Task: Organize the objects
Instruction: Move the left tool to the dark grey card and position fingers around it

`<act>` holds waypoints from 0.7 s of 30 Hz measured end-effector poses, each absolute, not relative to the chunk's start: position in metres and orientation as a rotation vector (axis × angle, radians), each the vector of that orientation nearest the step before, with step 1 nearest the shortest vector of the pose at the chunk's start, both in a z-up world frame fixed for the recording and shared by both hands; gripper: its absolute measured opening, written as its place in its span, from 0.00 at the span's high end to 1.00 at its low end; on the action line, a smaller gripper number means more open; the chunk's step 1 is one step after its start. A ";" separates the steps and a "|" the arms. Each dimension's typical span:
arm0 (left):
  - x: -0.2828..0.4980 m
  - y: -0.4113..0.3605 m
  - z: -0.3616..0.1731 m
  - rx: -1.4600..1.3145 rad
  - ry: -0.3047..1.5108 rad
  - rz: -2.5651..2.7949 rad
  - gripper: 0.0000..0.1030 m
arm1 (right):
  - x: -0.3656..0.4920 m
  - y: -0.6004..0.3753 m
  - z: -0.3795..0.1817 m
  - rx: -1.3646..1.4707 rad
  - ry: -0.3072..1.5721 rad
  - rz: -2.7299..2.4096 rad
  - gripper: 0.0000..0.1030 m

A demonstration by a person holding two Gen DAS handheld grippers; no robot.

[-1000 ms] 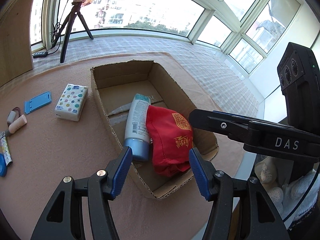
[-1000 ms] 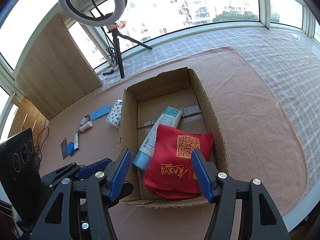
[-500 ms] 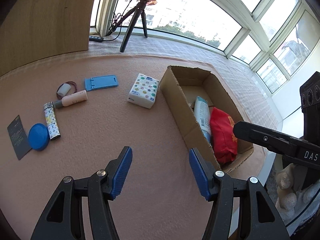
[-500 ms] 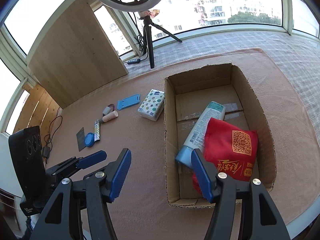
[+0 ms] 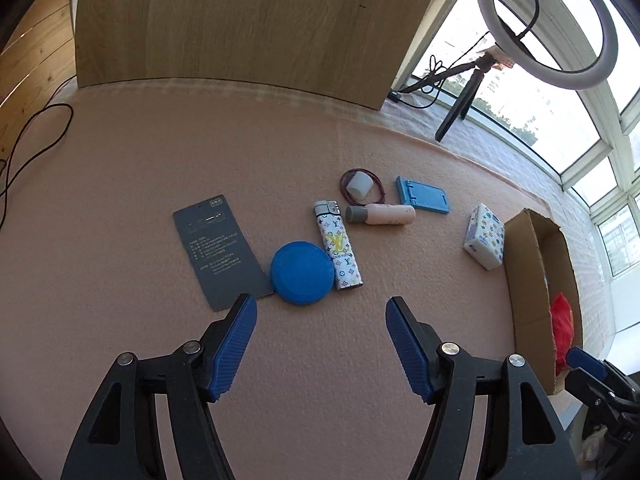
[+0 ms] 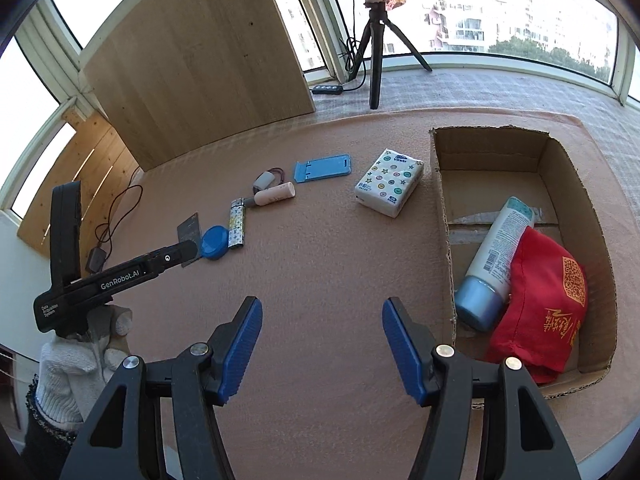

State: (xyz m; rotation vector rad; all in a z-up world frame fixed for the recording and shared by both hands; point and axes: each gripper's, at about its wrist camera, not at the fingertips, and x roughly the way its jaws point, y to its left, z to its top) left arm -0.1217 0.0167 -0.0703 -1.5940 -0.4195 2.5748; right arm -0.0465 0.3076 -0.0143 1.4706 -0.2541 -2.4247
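Note:
A cardboard box (image 6: 444, 208) on the pink mat holds a white and blue tube (image 6: 496, 256) and a red pouch (image 6: 544, 300). Left of it lie a patterned tissue pack (image 6: 390, 182), a blue phone stand (image 6: 322, 168), a pink tube (image 5: 382, 215), a patterned lighter (image 5: 338, 246), a blue round lid (image 5: 301, 267) and a grey card (image 5: 218, 246). My left gripper (image 5: 320, 312) hovers just short of the blue lid, its jaws opening with nothing between them. My right gripper (image 6: 320, 316) is open over bare mat, left of the box.
A wooden panel (image 5: 240, 20) stands at the back of the mat. A ring light on a tripod (image 5: 548, 28) stands by the window. A white cap inside a rubber band (image 5: 360, 186) lies near the pink tube. A gloved hand (image 6: 76, 356) holds the left gripper.
Both grippers swung left, away from the box; the left one went from above the box to the small items, and its jaws widened. The right one's jaws kept their width.

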 end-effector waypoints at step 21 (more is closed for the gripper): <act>-0.197 -0.040 -0.128 -1.884 -0.560 2.665 0.32 | -0.034 0.333 -0.042 1.568 -0.358 -2.429 0.43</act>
